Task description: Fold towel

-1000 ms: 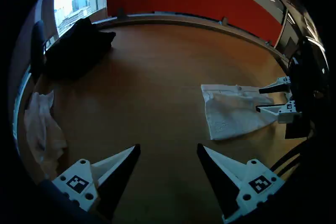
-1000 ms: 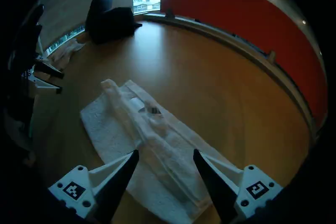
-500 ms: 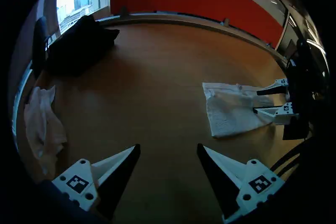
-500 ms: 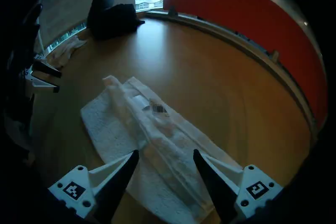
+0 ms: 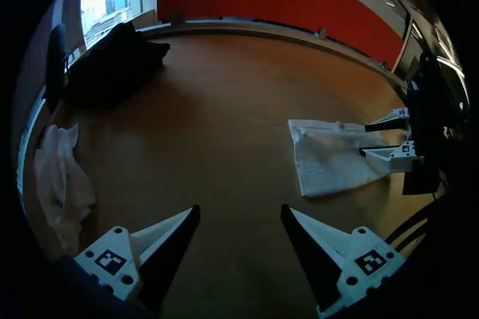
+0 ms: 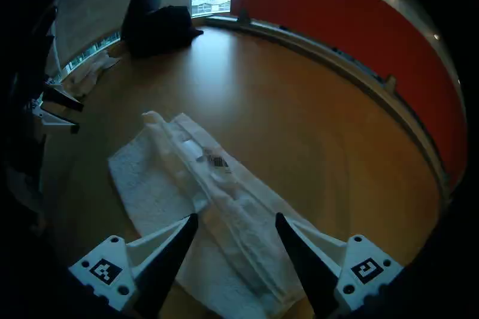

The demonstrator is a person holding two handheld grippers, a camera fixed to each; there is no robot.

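Note:
A white folded towel [image 6: 197, 193] lies flat on the wooden table [image 6: 287, 109], with a raised ridge running along its length and a small label on top. My right gripper [image 6: 236, 218] stands open just over the towel's near end, nothing between its fingers. In the left gripper view the same towel [image 5: 329, 154] lies at the right, and the right gripper [image 5: 364, 139] reaches over its far edge. My left gripper [image 5: 240, 210] is open above bare table, well apart from the towel. It also appears small at the left edge of the right gripper view, as the left gripper [image 6: 70, 118].
A dark bag [image 5: 108, 67] sits at the table's far corner by the window. A second crumpled white cloth [image 5: 60, 181] lies at the table's left edge. A red panel [image 5: 275, 2] runs behind the table's far rim.
The right gripper has shifted slightly over the towel's near end; the towel's outline has moved a little in its view. The left gripper has stayed almost still.

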